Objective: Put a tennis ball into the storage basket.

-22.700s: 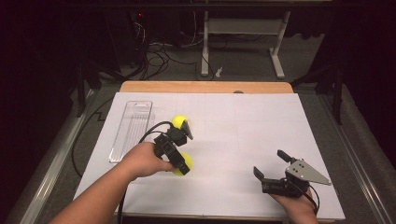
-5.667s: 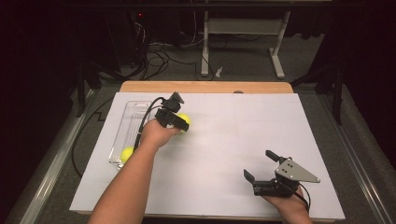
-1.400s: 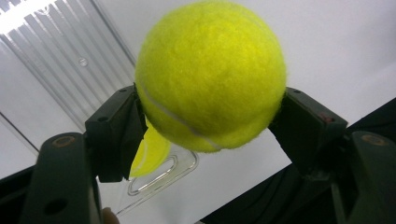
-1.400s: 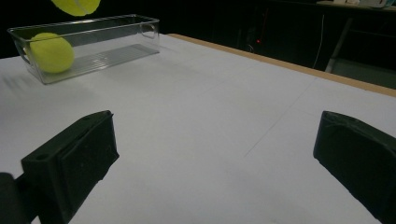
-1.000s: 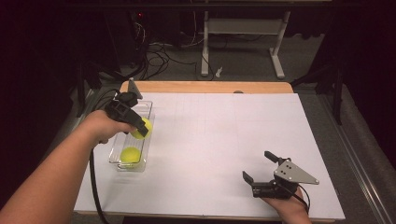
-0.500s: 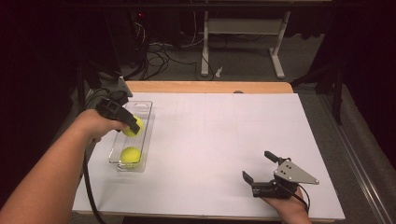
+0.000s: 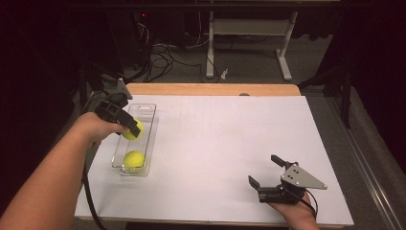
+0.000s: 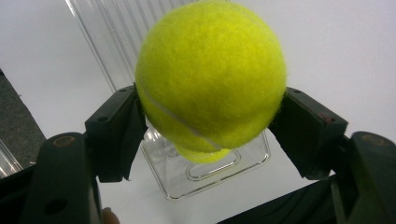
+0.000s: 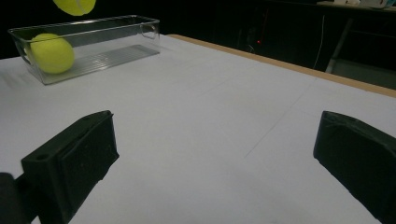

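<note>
Two yellow tennis balls are in play at the left side of the white table [image 7: 230,143]. One tennis ball [image 7: 132,129] is clamped between the jaws of the left gripper [image 7: 125,125], which the person's left hand [image 7: 95,130] holds above the clear plastic bin [image 7: 148,125]; in the left gripper view the two black pads press on opposite sides of that ball [image 8: 211,74], and the bin [image 8: 247,161] lies below it on the white surface. The second tennis ball [image 7: 134,159] rests inside the bin at its near end, and from the left gripper view a sliver of it [image 8: 203,155] peeks out beneath the held ball. The bin stands lengthwise near the left edge of the table, running away from the person. The right gripper [image 7: 269,176] sits low at the near right of the table in the person's right hand [image 7: 294,211], well apart from the bin, with its jaws spread wide and nothing between them. In the right gripper view the bin [image 9: 116,35] stands far off with the resting ball [image 9: 51,52] at one end and the lower part of the held ball [image 9: 74,5] above it.
</note>
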Demonstrator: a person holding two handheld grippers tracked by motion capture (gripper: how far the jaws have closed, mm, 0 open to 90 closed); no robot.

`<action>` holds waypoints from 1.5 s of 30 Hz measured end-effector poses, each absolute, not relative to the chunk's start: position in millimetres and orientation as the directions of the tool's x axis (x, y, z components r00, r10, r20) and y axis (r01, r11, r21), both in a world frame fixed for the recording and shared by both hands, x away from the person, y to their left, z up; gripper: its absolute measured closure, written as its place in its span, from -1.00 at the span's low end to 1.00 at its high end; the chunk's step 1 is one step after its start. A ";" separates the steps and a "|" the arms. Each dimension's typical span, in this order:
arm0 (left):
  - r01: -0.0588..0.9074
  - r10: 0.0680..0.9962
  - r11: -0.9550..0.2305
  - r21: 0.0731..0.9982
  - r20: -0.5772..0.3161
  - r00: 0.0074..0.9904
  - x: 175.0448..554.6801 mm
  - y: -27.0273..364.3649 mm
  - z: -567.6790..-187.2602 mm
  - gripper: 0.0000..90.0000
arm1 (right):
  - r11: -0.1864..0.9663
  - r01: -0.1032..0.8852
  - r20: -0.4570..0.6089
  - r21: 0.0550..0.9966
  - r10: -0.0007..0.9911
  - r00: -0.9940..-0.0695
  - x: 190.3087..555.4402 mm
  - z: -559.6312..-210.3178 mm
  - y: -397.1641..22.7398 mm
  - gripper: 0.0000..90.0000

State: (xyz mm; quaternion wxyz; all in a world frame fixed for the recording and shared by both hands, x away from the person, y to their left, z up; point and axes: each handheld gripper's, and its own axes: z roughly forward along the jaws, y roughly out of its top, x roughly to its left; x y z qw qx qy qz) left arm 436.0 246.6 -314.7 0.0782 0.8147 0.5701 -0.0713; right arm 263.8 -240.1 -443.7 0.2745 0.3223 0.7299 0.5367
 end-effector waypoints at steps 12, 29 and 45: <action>0.941 0.926 -0.335 0.041 -0.172 0.336 443.6 240.7 -323.4 -0.36 | 0.212 0.176 -0.052 0.961 0.766 -0.641 263.6 -443.2 -241.0 -1.00; 0.945 0.933 -0.325 0.033 -0.152 0.326 450.7 237.2 -338.1 -0.36 | 0.211 0.174 -0.052 0.962 0.765 -0.641 263.6 -443.0 -241.0 -1.00; 0.951 0.939 -0.310 0.012 -0.151 0.308 453.7 238.2 -353.7 -0.37 | 0.215 0.174 -0.054 0.961 0.764 -0.643 263.9 -443.7 -240.2 -1.00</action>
